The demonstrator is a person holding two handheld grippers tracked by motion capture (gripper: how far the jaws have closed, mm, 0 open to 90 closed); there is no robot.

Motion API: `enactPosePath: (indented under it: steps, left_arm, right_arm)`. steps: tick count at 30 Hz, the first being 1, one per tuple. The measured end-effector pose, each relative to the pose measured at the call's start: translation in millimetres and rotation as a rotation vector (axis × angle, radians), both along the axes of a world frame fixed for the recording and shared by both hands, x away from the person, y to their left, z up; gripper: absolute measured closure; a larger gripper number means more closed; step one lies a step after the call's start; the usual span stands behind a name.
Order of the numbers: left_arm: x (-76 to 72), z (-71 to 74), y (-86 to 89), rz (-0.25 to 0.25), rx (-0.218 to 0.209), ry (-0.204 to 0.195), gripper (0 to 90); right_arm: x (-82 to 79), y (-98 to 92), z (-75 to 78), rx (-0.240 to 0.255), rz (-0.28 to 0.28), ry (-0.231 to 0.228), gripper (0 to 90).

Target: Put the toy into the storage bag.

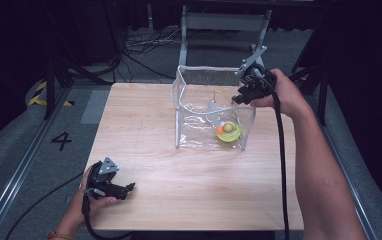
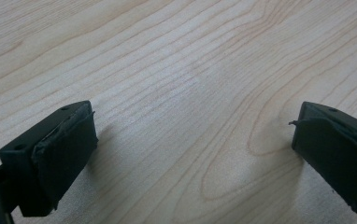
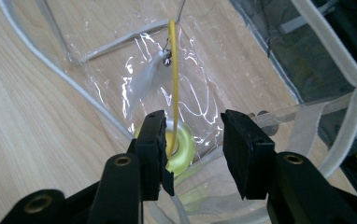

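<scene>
High view: wooden table [image 1: 179, 170] on grey carpet [image 1: 29, 135], dark room.

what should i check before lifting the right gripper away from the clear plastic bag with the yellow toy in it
1. Right gripper jaws apart, nothing pressed between them: ok.
2. Yellow ring-shaped toy with a thin yellow stick is down inside the clear plastic bag with white edging: ok.
3. Stick free of the jaws: cannot tell, it runs close beside one jaw.
4. Bag standing upright on the light wooden table: ok.
5. Left gripper open, resting low over the table away from the bag: ok.
</scene>
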State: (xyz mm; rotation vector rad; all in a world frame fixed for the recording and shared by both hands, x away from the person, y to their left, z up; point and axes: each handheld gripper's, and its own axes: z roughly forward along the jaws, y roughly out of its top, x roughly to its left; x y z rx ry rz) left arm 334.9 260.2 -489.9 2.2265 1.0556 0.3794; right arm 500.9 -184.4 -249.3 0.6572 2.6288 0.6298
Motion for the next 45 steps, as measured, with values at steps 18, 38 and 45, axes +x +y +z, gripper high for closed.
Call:
enactPosePath:
  steps: [18,38,45]
  left_arm:
    - [0.0,0.1,0.1,-0.001,0.002,0.000,0.3]
    - [-0.1,0.0,0.0,0.000,0.001,-0.001,0.4]
    - [-0.1,0.1,0.0,0.001,0.001,0.000,0.4]
  right_arm:
    - [-31.6,-26.5,8.6,0.094,-0.081,-0.142,33.7]
    - [-71.2,-56.4,2.6,0.143,-0.114,-0.215,24.2]
    - [-87.1,-70.4,-6.9,0.166,-0.106,-0.217,23.8]
